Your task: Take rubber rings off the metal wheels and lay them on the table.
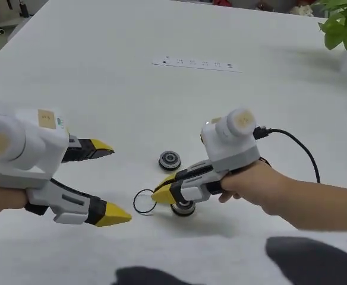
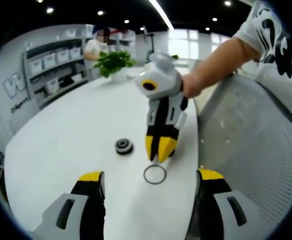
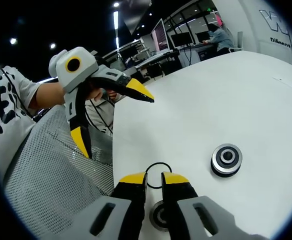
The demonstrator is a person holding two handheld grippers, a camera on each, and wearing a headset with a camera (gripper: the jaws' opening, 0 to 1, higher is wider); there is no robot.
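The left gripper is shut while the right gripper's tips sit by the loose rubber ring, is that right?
Not quite: the left gripper is wide open, as the left gripper view shows; the right gripper does have its tips by the loose rubber ring.

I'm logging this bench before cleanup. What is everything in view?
table: one, white, beneath everything
metal wheels: two, silver and black; one mid-table, the other beneath the right gripper
rubber ring: one, black, lying on the table at the right gripper's fingertips
power strip: one, white, table's far side
plant: one, green, far corner
cable: one, black, trailing from the right gripper
left gripper: one, white with yellow-tipped fingers, open, left of the ring
right gripper: one, same colours, fingers shut on the ring's edge
hand: one, holding the right gripper
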